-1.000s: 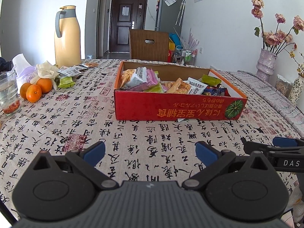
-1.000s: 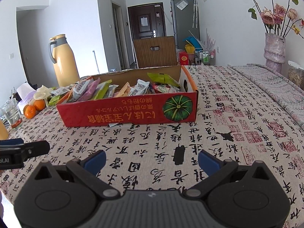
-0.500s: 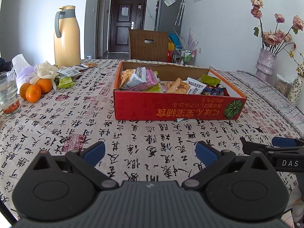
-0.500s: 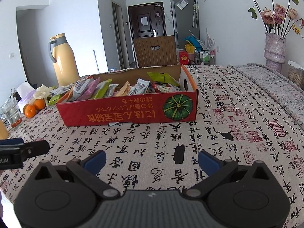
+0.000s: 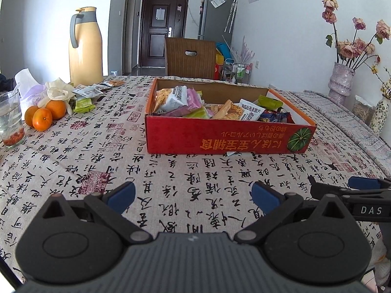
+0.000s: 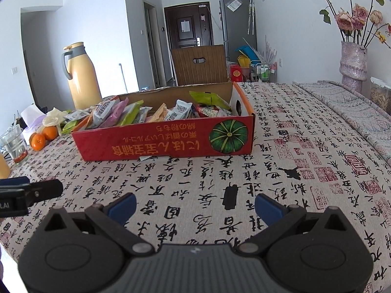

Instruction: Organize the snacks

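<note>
A shallow red cardboard box point(image 5: 220, 139) point(image 6: 156, 144) full of several snack packets point(image 5: 180, 100) point(image 6: 127, 114) stands in the middle of the table. More loose packets point(image 5: 85, 97) lie on the cloth to its far left, by the oranges. My left gripper point(image 5: 193, 196) hovers open and empty over the cloth, well short of the box. My right gripper point(image 6: 195, 206) is likewise open and empty, short of the box's front right corner. Each gripper's tip shows at the edge of the other's view.
A yellow thermos jug point(image 5: 84, 48), oranges point(image 5: 45, 114), a glass point(image 5: 11, 119) and tissues sit at the table's left. A vase of dried roses point(image 5: 342, 78) stands at the right. A brown chair point(image 5: 190, 57) is behind the table.
Both views have barely shifted; the box sits a touch higher in the left wrist view. Both grippers stay open and empty.
</note>
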### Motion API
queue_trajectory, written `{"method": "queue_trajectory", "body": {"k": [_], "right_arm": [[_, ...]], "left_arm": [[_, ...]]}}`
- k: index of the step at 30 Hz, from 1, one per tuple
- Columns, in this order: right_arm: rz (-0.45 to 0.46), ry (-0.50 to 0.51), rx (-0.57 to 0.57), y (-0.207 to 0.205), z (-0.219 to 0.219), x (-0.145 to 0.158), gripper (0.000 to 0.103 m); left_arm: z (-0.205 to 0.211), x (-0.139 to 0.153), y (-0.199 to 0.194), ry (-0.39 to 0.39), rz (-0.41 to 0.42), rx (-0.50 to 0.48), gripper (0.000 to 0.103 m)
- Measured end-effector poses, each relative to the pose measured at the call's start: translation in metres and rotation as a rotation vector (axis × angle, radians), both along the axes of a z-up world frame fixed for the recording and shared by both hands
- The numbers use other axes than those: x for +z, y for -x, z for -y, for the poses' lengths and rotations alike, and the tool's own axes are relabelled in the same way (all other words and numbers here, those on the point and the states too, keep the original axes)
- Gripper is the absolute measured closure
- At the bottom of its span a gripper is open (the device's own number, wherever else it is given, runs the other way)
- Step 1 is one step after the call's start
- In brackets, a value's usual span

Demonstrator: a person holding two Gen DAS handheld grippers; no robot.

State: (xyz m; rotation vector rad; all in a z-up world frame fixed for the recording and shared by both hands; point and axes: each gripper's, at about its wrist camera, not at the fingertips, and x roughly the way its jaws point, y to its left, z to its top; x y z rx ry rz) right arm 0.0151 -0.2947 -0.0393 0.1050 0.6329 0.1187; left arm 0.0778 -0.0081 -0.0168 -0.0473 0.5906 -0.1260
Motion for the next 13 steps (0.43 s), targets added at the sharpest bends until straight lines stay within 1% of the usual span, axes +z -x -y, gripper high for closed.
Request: {"method": "queue_trajectory", "body": {"k": [13], "right_arm": [[-0.006,0.000,0.000,0.0017,0.0012,-0.0050,0.000]], "left_arm": [[0.0008,0.0007,-0.0004,0.003,-0.003,-0.005,0.000]]}}
